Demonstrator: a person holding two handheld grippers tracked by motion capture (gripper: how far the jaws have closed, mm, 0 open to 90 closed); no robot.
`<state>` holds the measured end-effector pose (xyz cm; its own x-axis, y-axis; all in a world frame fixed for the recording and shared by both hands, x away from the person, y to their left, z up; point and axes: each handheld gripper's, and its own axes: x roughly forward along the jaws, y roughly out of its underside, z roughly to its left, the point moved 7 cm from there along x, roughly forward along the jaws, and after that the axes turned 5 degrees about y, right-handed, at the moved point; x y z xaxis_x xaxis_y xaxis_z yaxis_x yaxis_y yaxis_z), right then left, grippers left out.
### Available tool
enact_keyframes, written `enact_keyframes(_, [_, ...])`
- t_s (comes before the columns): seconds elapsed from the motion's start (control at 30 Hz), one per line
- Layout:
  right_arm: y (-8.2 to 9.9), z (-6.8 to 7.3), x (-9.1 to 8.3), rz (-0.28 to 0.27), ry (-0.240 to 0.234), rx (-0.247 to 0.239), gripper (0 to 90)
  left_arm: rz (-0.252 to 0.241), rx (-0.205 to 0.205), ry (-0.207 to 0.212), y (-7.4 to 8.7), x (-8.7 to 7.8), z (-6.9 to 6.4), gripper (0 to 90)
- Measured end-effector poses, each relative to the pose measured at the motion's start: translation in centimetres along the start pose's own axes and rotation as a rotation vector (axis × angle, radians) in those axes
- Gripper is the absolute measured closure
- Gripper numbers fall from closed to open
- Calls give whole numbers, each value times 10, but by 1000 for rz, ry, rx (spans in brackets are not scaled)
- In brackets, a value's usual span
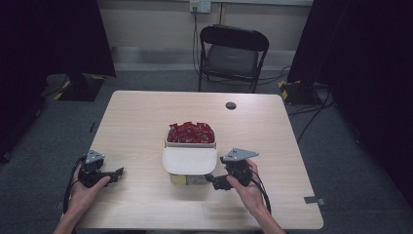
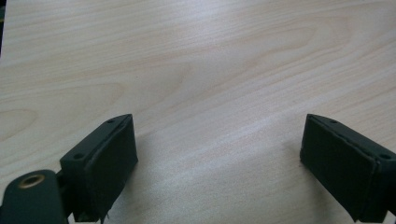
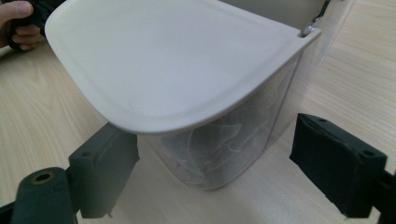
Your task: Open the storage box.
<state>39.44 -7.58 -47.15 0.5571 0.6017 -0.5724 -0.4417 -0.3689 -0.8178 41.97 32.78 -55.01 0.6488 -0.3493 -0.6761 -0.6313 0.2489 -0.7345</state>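
One container (image 1: 190, 168), one lid (image 1: 189, 160), two grippers, one chair (image 1: 233, 54), one table (image 1: 146, 117).

The bench (image 1: 141, 126) is showing a pale birch tone with fine wavy grain, and a small dark round cap (image 1: 231, 105) is sitting in it. The container (image 3: 224, 144) is looking clear and cloudy, with a yellow patch low on its wall in the high view, and its lid (image 1: 190, 160) is appearing off-white. Red packets (image 1: 191, 132) are glowing inside the open half. Both grippers, left gripper (image 1: 114, 174) and right gripper (image 1: 213, 179), are showing matt black jaws under grey plates. The chair (image 1: 233, 53) is looking black.
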Motion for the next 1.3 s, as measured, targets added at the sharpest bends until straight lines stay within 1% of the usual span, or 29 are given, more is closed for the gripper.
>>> enact_keyframes(0.23, [-3,0,-2,-6,-7,6,142,0,0,0,0,0,0,102])
enact_keyframes(0.3, [-5,-1,-3,-16,-9,11,146,0,0,0,0,0,0,102])
enact_keyframes(0.57, [-11,-1,-2,-18,-25,5,145,0,0,0,0,0,0,103])
enact_keyframes(0.6, [-12,-1,-2,-16,-22,-1,145,0,0,0,0,0,0,103])
enact_keyframes(0.73, [-16,-2,-3,-27,-22,3,143,0,0,0,0,0,0,102])
enact_keyframes(0.83, [-21,-4,-3,-41,-27,15,144,0,0,0,0,0,0,102])
enact_keyframes(0.93, [-24,-6,-2,-40,-11,7,147,0,0,0,0,0,0,103])
enact_keyframes(1.07, [-29,-9,0,-61,-16,26,149,0,0,0,0,0,0,103])
enact_keyframes(1.17, [-30,-10,2,-62,-10,29,159,0,0,0,0,0,0,103])
enact_keyframes(1.3, [-34,-11,5,-70,-21,37,165,0,0,0,0,0,0,102])
